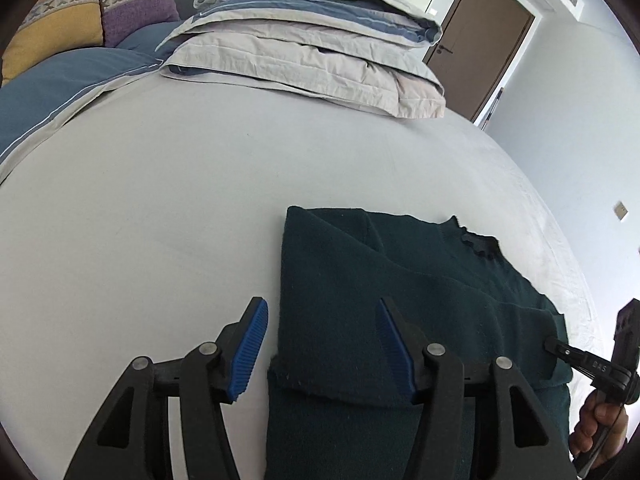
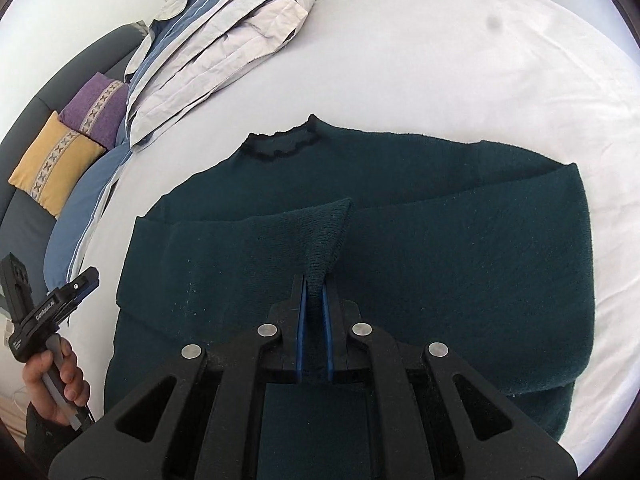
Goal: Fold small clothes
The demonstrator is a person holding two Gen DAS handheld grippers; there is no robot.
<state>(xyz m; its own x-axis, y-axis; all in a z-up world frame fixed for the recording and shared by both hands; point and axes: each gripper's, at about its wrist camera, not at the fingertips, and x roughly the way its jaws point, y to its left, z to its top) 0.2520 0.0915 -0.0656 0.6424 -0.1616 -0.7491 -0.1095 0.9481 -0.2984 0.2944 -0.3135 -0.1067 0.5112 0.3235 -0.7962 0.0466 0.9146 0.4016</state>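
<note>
Two hand-held grippers: right [image 2: 315,300] clamped on sweater [image 2: 440,260] cuff; left [image 1: 322,344] apart, straddling sweater's folded edge.

White bed [image 1: 200,184] w/ folded duvet [image 1: 312,48], cushions [image 1: 136,0], brown door [image 1: 480,52].

A dark green sweater [image 2: 400,248] of matt, fuzzy knit, its collar edged in rougher dark trim, lies on a smooth, pale cotton-like bed sheet [image 1: 180,184]. The right gripper [image 2: 315,296], matt black plastic with shiny metal pivot pins, presses ribbed blue rubbery pads [image 2: 303,320] on a ribbed knit cuff. The left gripper [image 1: 320,344] shows the same ribbed blue pads. Behind, a crinkled quilted duvet [image 1: 304,60] and coarse-woven purple cushion [image 1: 136,4] and yellow cushion [image 1: 56,28].
</note>
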